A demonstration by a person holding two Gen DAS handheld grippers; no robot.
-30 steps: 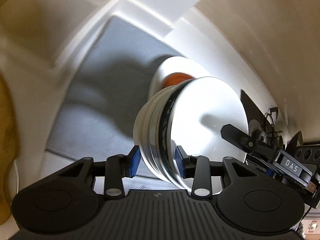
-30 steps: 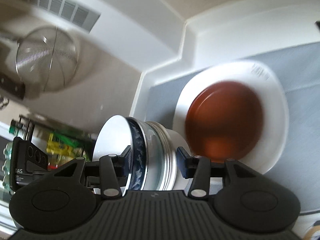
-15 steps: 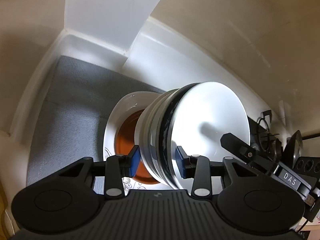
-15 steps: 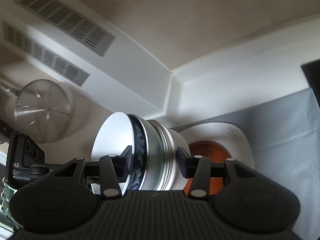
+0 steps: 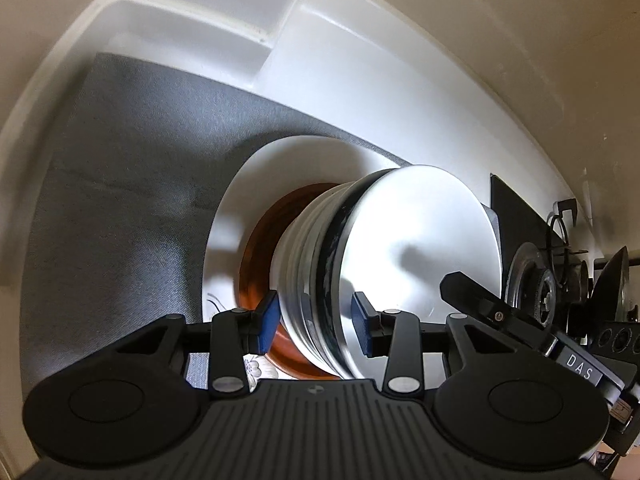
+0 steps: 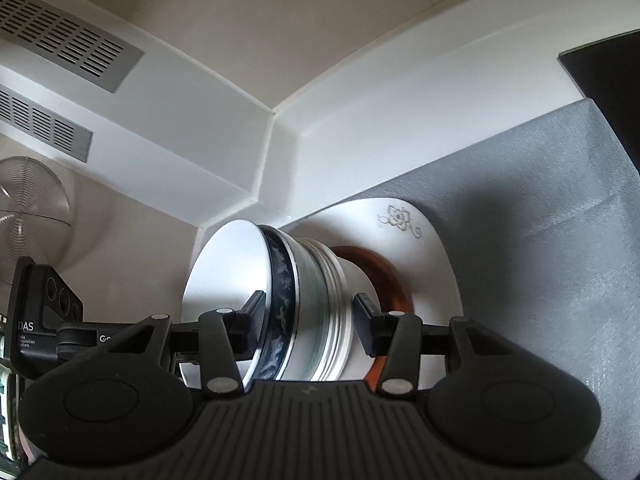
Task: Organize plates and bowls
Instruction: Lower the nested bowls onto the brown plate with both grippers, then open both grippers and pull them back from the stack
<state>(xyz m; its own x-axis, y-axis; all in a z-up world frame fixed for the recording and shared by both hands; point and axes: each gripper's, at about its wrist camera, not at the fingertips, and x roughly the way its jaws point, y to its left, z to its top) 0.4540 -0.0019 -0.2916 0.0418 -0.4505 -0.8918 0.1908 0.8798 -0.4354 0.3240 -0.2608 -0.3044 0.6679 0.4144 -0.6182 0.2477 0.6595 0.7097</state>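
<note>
A stack of nested bowls, white and steel with a dark blue patterned band, sits between both grippers. My left gripper is shut on one side of the stack. My right gripper is shut on the other side. The stack's base rests on or just over a brown plate that lies on a large white flower-printed plate, also in the right wrist view. Whether the stack touches the brown plate I cannot tell.
The plates lie on a grey mat in a white corner ledge. A wire strainer and vent grilles hang on the wall. A stove burner is to the side.
Both grippers carried the bowl stack down toward the plates; the plates now fill more of the view and the stack's base sits at the brown plate.
</note>
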